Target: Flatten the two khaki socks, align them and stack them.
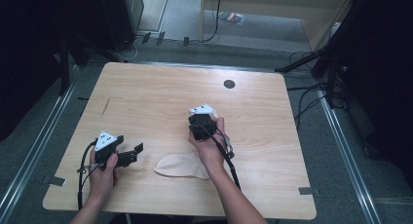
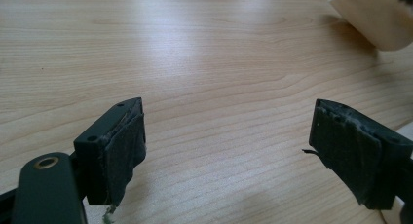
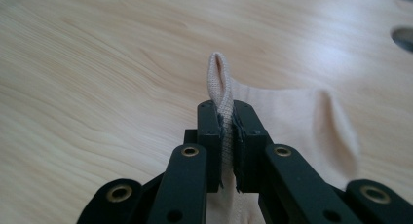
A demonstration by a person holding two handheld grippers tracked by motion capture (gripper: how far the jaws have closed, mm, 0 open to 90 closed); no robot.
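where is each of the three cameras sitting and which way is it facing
High view: fixed above the person's side, facing forward and down on the table; forearms, left gripper and right gripper show.
Left gripper view: rides the left gripper, looking along its open fingers over bare wood.
Right gripper view: rides the right gripper, looking along fingers shut on a beige sock.
Shared: all three show the sock.

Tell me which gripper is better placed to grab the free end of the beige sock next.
Left, probably. The left gripper is open and sits just beside the free end of the beige sock, with bare table between them. The right gripper is already shut on the sock's other end, so it is occupied.
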